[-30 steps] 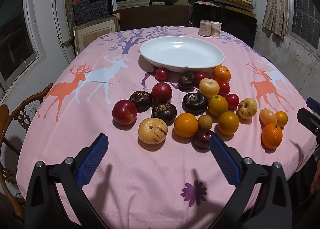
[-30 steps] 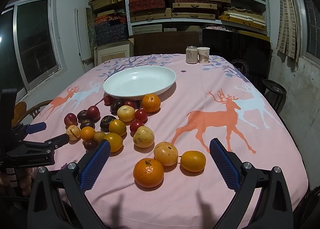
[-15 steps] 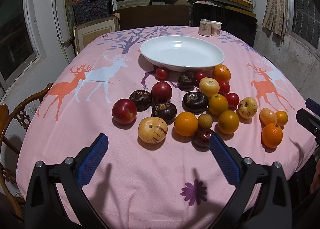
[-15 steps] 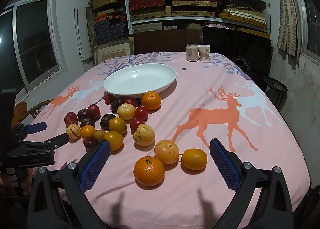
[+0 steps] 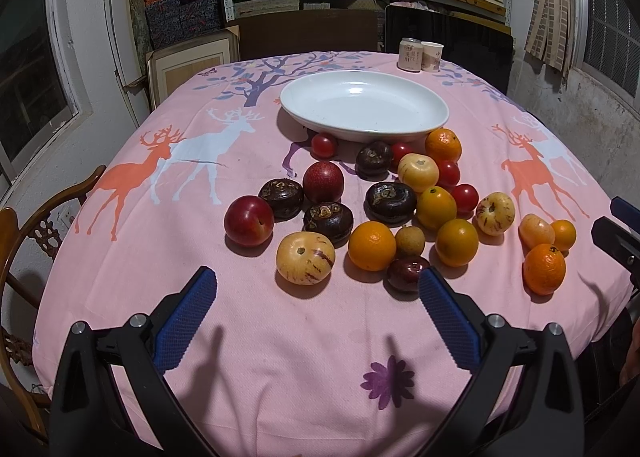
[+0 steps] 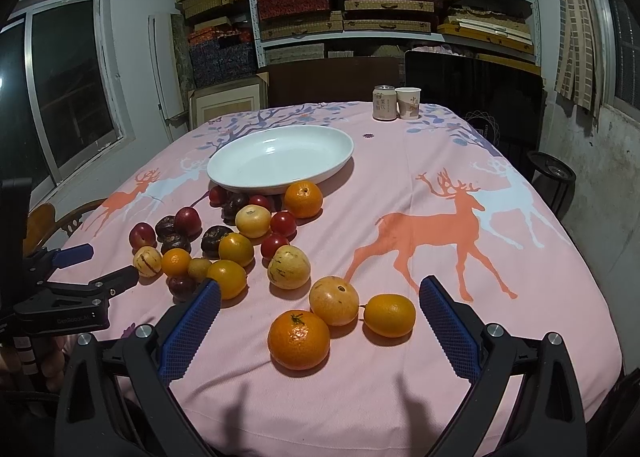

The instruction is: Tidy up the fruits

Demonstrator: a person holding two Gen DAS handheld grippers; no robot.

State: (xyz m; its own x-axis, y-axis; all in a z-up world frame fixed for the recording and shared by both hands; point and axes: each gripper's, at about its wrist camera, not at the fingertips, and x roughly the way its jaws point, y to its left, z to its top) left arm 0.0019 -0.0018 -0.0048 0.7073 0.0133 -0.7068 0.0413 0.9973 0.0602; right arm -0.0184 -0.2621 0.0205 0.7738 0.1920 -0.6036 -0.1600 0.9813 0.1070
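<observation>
Several fruits lie loose on a pink deer-print tablecloth (image 5: 280,357) in front of an empty white oval plate (image 5: 364,107), which also shows in the right wrist view (image 6: 280,159). My left gripper (image 5: 316,289) is open and empty, just short of a yellow striped melon (image 5: 305,257) and a dark plum (image 5: 406,272). My right gripper (image 6: 320,301) is open and empty, its fingers either side of a mandarin (image 6: 299,339), a yellow-orange fruit (image 6: 334,300) and a small orange (image 6: 389,315).
A drink can (image 6: 384,103) and a paper cup (image 6: 408,102) stand at the table's far edge. A wooden chair (image 5: 24,241) is at the left. Shelves of boxes fill the back wall. The left gripper shows in the right wrist view (image 6: 100,271).
Both grippers have moved slightly forward toward the fruit. Both stay open; no fruit has moved.
</observation>
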